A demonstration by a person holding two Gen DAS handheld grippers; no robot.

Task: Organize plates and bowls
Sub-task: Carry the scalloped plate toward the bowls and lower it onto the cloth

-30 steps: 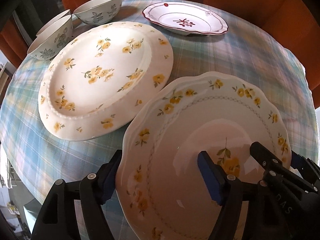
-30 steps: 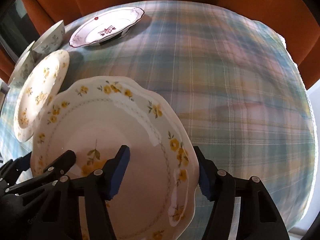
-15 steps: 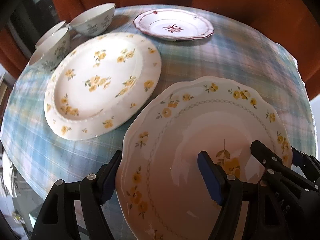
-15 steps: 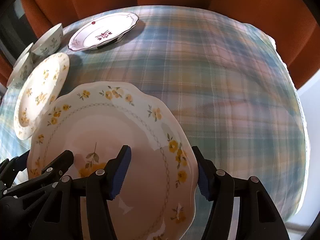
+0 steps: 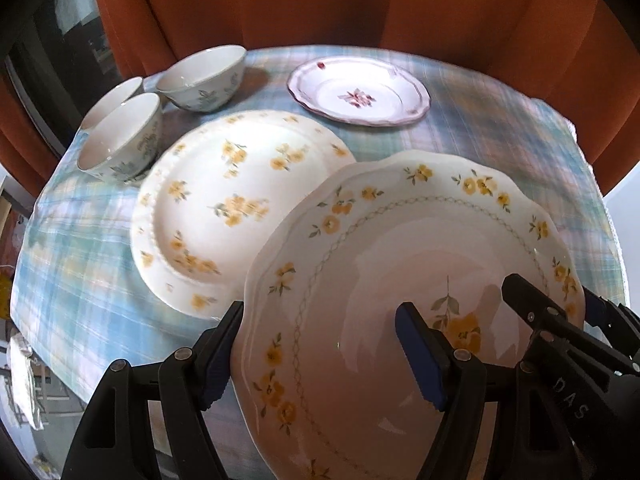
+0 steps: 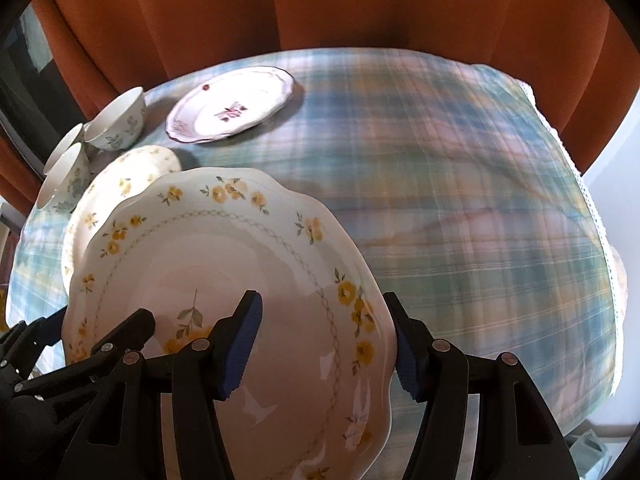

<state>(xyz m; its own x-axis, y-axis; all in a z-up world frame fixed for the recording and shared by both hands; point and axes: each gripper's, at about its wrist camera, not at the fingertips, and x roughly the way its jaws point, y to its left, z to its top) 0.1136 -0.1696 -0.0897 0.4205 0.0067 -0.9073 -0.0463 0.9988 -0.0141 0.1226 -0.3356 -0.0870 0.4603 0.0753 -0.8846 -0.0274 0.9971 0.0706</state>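
Note:
Both grippers hold one scalloped plate with yellow flowers (image 5: 400, 264) above the table. My left gripper (image 5: 320, 352) clamps its left rim, one finger under and one on top. My right gripper (image 6: 324, 348) clamps its right rim (image 6: 280, 280) the same way. The held plate overlaps the near edge of a round plate with yellow flowers (image 5: 224, 204) lying on the cloth, also in the right wrist view (image 6: 120, 184). Behind are three bowls with blue leaves (image 5: 204, 78) (image 5: 124, 136) (image 5: 112, 98) and a red-rimmed plate (image 5: 358, 94).
The round table wears a blue plaid cloth (image 6: 460, 200), with open cloth on its right half. Orange curtains (image 5: 320, 4) hang close behind it. A dark window (image 5: 44, 60) is at the far left.
Both grippers have lifted the scalloped plate higher and moved it left, so it now overlaps the round yellow-flower plate. The table looks farther below.

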